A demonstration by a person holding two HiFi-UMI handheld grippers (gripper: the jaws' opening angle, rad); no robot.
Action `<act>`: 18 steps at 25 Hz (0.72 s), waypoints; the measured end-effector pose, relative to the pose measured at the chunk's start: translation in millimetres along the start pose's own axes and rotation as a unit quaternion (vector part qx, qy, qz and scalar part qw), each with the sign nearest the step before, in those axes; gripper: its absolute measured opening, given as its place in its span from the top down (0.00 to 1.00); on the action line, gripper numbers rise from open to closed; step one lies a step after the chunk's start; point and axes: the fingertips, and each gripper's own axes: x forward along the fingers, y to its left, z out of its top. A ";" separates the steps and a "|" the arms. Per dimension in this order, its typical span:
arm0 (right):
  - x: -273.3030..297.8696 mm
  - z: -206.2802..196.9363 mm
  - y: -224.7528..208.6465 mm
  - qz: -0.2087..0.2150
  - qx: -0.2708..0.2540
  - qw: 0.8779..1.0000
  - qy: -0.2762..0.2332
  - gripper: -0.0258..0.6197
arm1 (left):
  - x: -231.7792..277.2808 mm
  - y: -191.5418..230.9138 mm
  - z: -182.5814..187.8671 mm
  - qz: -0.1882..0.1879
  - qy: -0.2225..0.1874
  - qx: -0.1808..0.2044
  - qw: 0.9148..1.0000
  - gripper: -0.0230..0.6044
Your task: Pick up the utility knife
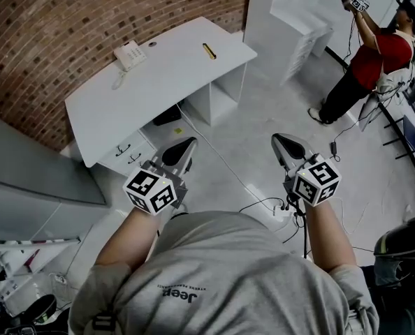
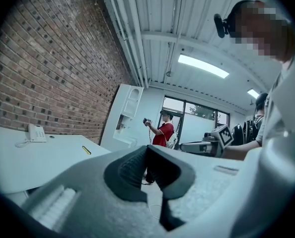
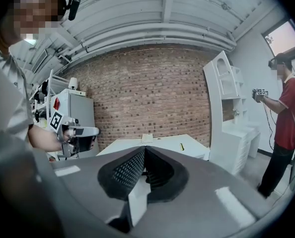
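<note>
The utility knife (image 1: 209,51) is a small yellow bar lying on the white desk (image 1: 165,82) near its far right end, a good way ahead of both grippers. It also shows in the left gripper view as a yellow knife (image 2: 86,150) and in the right gripper view as a small knife (image 3: 182,146). My left gripper (image 1: 186,146) is held above the floor in front of the desk, its jaws shut on nothing. My right gripper (image 1: 280,140) hovers beside it to the right, jaws closed and empty.
A white telephone (image 1: 130,54) sits on the desk's left part, against the brick wall (image 1: 68,19). Drawers (image 1: 127,152) stand under the desk. Cables (image 1: 263,204) trail on the floor. A person in a red shirt (image 1: 375,54) stands at the far right by a white shelf unit (image 1: 302,19).
</note>
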 end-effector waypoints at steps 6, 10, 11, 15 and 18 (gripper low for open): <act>29.3 1.6 -14.0 -0.001 0.005 1.000 0.006 0.95 | 19.2 34.0 1.0 -0.003 0.000 -0.011 1.000 0.96; 69.2 3.5 -28.2 -0.011 0.004 1.000 0.011 0.95 | 43.0 75.8 2.7 -0.021 0.001 -0.016 1.000 0.96; 81.9 5.2 -33.2 -0.014 0.004 1.000 0.010 0.95 | 50.8 89.5 4.1 -0.027 0.000 -0.016 1.000 0.96; 140.3 19.3 -57.8 -0.034 0.005 0.999 -0.004 0.95 | 88.4 155.4 17.4 -0.052 -0.001 -0.014 0.999 0.96; 190.3 38.6 -75.4 -0.046 0.011 0.999 -0.011 0.95 | 117.9 205.9 37.6 -0.068 0.002 -0.016 0.998 0.96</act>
